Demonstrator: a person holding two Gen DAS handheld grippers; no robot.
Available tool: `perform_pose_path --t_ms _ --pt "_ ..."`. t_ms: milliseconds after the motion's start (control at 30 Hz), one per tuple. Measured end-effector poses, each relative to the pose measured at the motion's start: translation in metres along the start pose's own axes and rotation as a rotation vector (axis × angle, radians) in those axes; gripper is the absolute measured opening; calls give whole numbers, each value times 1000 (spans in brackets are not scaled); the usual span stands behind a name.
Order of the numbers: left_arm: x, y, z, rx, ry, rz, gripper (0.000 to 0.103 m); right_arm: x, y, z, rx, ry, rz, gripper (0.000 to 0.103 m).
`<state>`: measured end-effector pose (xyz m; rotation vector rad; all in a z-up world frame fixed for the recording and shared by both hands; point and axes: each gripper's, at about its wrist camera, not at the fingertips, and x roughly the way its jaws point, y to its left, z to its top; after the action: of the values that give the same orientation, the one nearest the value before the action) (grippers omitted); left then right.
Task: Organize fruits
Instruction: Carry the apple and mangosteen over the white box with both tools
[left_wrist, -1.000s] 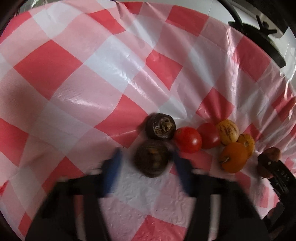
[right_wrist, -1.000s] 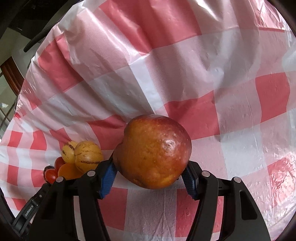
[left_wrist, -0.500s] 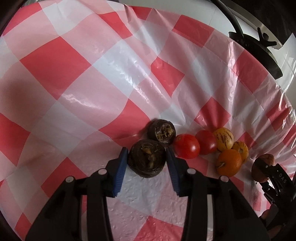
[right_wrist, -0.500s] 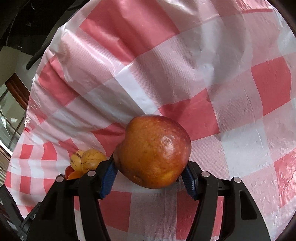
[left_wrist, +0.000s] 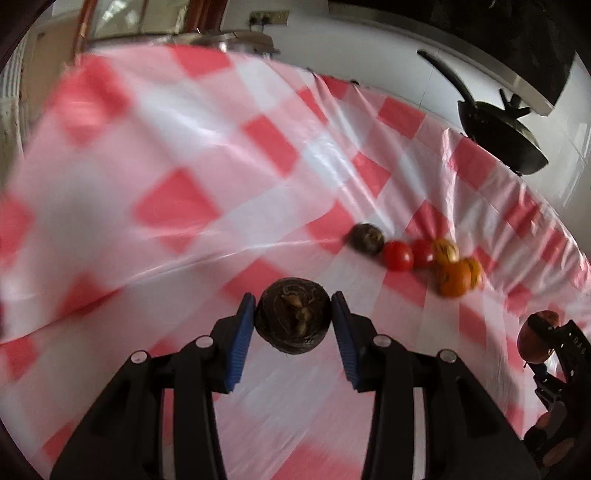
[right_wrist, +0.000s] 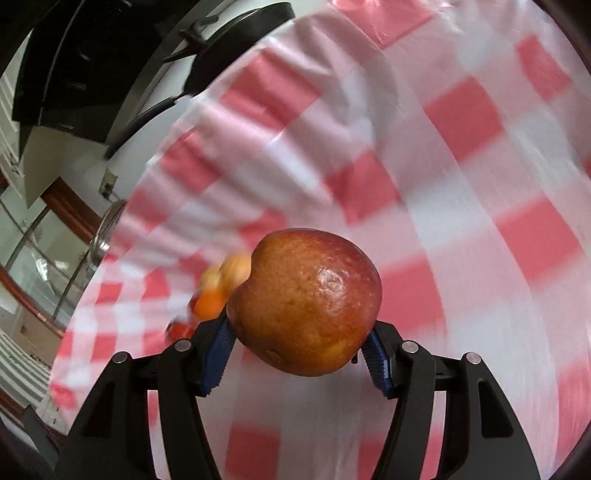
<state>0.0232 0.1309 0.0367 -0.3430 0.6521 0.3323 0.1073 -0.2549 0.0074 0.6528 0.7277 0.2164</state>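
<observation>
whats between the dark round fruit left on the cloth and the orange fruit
Two red tomatoes lie between the dark round fruit and the orange fruit, seen in the left wrist view.

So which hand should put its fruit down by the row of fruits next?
Probably the left. The left gripper holds a dark round fruit, and its twin ends the row nearest it. The right gripper holds a big apple; no other apple shows.

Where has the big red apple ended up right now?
The apple sits clamped in the right gripper, above the checked tablecloth; the left wrist view glimpses it at the right edge.
</observation>
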Motion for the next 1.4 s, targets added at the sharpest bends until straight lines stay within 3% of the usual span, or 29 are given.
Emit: perform_pose_path --t_ms 167,400,567,833,1167,1267,1400 --pt "-76 39 -39 50 -68 60 42 -46 40 -62 -55 69 66 61" --pt "-144 88 -78 133 -60 89 42 -83 111 -162 -213 159 151 61" --pt "-170 133 -102 126 -32 122 42 -101 154 -208 -358 197 188 61" --pt "-193 201 -129 102 -15 225 42 -128 203 -273 -563 258 286 61" --pt "-202 300 -184 -24 94 344 43 -151 256 -385 -923 386 436 61" --pt "-198 325 -203 -40 146 372 43 -155 268 -423 -1022 452 486 61" --pt "-186 346 -218 -42 214 390 43 -146 272 -476 -1140 579 488 61"
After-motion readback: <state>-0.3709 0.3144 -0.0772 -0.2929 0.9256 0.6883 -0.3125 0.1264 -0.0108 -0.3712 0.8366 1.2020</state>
